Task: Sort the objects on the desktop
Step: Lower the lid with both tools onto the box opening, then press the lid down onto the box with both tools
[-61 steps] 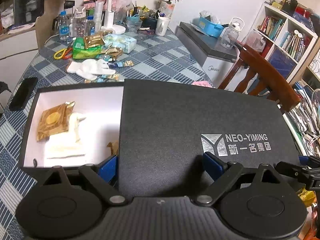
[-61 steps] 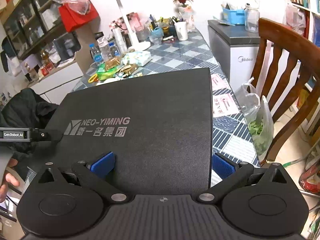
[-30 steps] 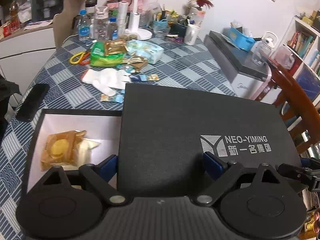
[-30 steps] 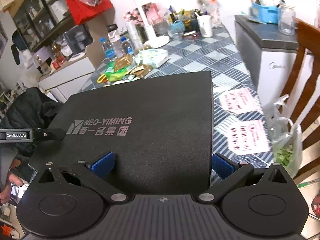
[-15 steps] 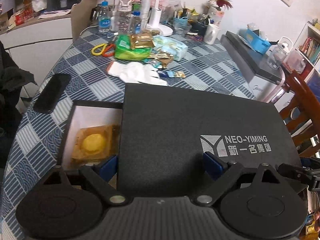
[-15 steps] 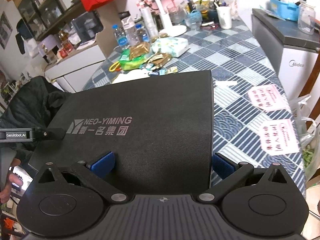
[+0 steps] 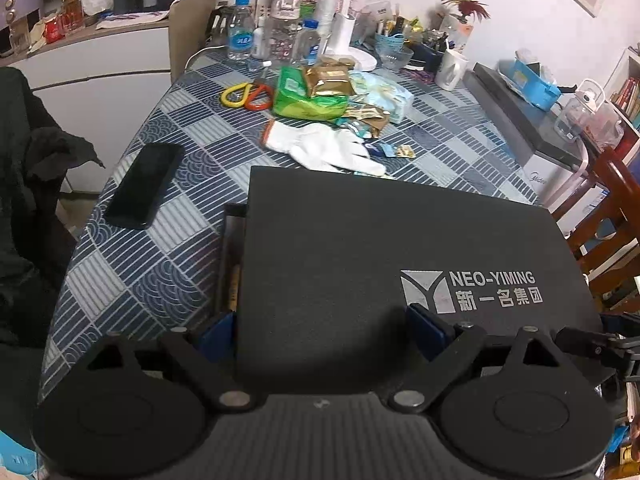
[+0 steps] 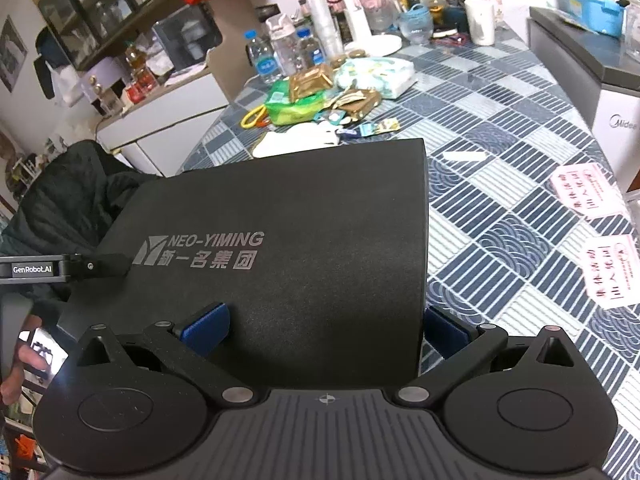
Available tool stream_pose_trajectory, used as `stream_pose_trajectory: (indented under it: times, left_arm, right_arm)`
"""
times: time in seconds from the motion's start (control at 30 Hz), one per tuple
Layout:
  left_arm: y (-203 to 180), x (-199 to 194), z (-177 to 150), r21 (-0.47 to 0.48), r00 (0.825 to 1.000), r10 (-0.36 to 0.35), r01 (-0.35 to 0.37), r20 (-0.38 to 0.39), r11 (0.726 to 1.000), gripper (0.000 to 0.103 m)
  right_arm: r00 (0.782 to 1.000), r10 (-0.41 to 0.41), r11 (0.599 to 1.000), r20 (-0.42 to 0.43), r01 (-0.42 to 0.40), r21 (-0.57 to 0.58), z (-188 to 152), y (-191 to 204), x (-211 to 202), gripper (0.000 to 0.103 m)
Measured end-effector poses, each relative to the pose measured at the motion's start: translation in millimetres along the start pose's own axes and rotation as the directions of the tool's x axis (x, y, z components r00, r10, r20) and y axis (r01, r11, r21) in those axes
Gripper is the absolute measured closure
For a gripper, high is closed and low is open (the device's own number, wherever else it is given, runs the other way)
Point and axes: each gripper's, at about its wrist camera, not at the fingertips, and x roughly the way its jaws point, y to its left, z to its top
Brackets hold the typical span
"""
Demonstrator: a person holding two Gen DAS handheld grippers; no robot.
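A flat black box lid [image 7: 392,256] printed NEO-YIMING fills both wrist views; it also shows in the right wrist view [image 8: 288,248]. My left gripper [image 7: 320,328] is shut on its near left corner and my right gripper [image 8: 324,326] is shut on its near right corner. Under the lid sits the black box [image 7: 230,256]; only a narrow strip of its left side shows. The box contents are hidden.
Blue patterned table [image 7: 160,240]. A black phone [image 7: 146,186] lies left of the box. Behind it lie a white glove [image 7: 324,148], snack packets [image 7: 312,92], bottles [image 7: 240,36] and cups. Pink paper slips [image 8: 608,272] lie at the right. A wooden chair [image 7: 608,208] stands right.
The lid has slid left over the box together with both grippers. The open white interior with the wrapped snack and cloth is now almost fully covered.
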Motion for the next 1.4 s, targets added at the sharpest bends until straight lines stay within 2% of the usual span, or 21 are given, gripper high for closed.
stream_pose_trajectory:
  times: [0.37,0.63,1.4]
  left_arm:
    - [24,11,-4,0.014,1.0,-0.013,0.013,-0.01,1.0,0.0]
    - [35,21,-7,-0.02,0.999,-0.031,0.03,-0.018,0.999,0.0]
    - [31,33,-12,-0.01,0.999,-0.003,0.003,-0.035,1.0,0.0]
  right_arm:
    - [0.999,-0.025,1.0,-0.025,0.025,-0.008,-8,20,17,0.0]
    - [0.998,-0.053,0.998,-0.024,0.053,-0.022,-8,27,24,0.0]
    - [0.997,-0.036,0.999,-0.075,0.036,-0.001,-12,19,39,0.0]
